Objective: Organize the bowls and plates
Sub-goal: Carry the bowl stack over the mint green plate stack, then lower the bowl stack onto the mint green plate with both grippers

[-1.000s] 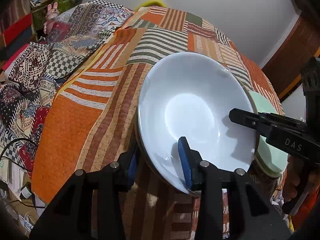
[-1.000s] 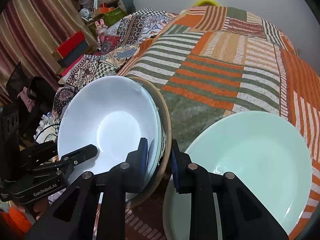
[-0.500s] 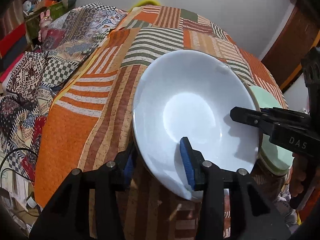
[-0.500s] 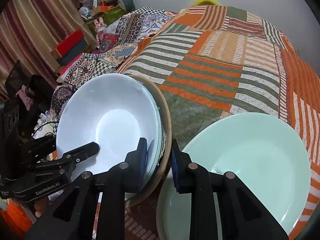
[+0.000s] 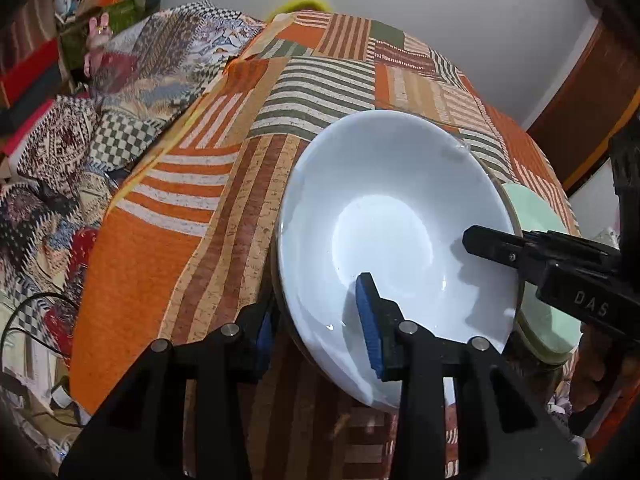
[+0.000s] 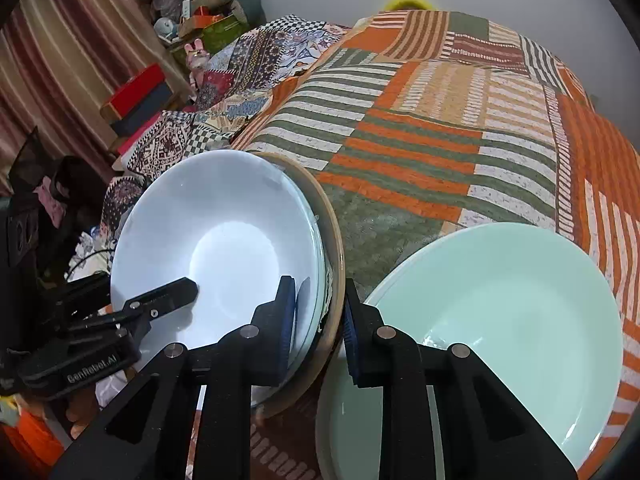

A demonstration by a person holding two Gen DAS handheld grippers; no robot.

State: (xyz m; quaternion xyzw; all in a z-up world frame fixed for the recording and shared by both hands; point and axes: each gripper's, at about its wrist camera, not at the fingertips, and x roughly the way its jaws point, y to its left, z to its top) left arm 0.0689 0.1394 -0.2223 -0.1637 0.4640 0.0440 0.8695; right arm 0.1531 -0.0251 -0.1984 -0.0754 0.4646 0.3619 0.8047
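White bowl (image 5: 392,216), glossy, tilted; left hand-held gripper (image 5: 320,320) and right hand-held gripper (image 6: 320,320) clamp its rim.

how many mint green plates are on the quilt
1 for certain: the mint green plate lies on the quilt right of the white bowl stack. A second rim beneath it may be another.

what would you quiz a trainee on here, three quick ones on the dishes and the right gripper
1. True or false: the mint green plate sits on top of the white bowl.
2. The right gripper is: A) open, holding nothing; B) shut on the rim of the bowl stack; C) shut on the mint green plate.
3. Fill in: the white bowl is nested in an outer bowl with a ____ rim.

Key: 1 false, it lies beside the bowl; 2 B; 3 tan.
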